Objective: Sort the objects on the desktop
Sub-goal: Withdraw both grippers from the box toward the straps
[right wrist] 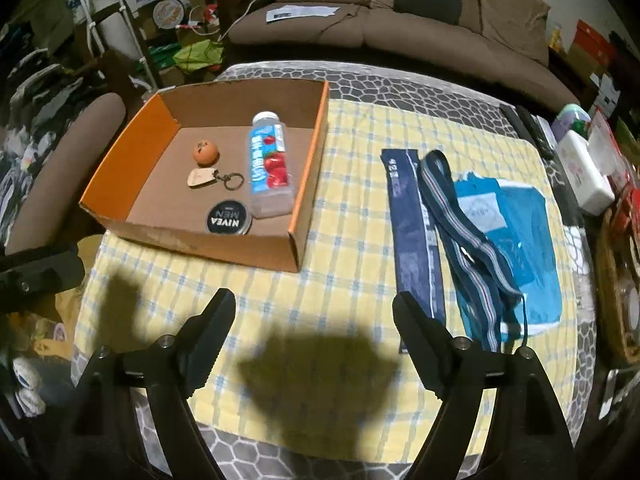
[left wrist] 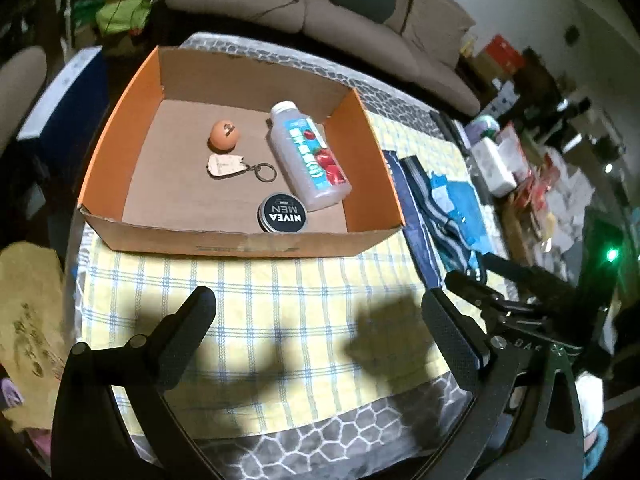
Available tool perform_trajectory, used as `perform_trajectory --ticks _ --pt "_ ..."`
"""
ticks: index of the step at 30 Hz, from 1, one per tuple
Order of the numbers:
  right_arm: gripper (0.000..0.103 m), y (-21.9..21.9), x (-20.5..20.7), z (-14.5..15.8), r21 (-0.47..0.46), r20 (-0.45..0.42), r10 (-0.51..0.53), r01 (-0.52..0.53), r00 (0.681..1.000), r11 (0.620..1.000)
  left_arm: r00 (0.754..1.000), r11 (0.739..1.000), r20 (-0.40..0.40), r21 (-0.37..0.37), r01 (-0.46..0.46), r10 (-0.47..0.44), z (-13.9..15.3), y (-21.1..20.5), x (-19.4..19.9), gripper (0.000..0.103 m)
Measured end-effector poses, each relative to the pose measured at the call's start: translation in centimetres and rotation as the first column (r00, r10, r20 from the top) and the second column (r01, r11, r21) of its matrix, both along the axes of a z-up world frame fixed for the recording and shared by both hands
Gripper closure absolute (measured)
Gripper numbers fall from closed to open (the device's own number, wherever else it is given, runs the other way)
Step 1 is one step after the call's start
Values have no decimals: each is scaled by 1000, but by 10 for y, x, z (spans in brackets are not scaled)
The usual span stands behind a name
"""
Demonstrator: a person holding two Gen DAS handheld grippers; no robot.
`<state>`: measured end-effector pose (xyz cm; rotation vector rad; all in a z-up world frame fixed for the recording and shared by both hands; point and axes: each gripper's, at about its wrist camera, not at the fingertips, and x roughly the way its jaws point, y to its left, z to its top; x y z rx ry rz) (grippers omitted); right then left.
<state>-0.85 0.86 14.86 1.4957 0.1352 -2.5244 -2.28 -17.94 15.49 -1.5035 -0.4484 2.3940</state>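
An open cardboard box (left wrist: 240, 246) (right wrist: 200, 250) sits on the yellow checked cloth (left wrist: 280, 320) (right wrist: 352, 208). Inside lie a clear drink bottle (left wrist: 308, 160) (right wrist: 270, 168), an orange ball (left wrist: 225, 134) (right wrist: 205, 151), a wooden key tag on a ring (left wrist: 228, 166) (right wrist: 204, 178) and a black Nivea tin (left wrist: 283, 213) (right wrist: 229, 217). My left gripper (left wrist: 320, 312) hovers open over bare cloth in front of the box. My right gripper (right wrist: 314, 308) is open too, nothing between its fingers, with the box ahead to its left.
Right of the box lie a dark blue flat pack (right wrist: 416, 232), a striped strap (right wrist: 464, 236) and a blue plastic bag (right wrist: 520, 240). A cluttered surface with a white box (right wrist: 584, 176) lines the right. A brown sofa (right wrist: 400, 20) stands behind.
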Motion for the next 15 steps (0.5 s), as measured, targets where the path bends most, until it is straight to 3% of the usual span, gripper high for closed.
perform_trajectory --ticks 6,15 --pt "19 18 13 0 7 -20 -3 3 1000 1000 997 995 -18 -71 71 -73 3 32 10 0" --pt "18 75 29 -1 -25 -55 -56 54 997 998 993 993 -37 -46 110 -112 1 75 14 0"
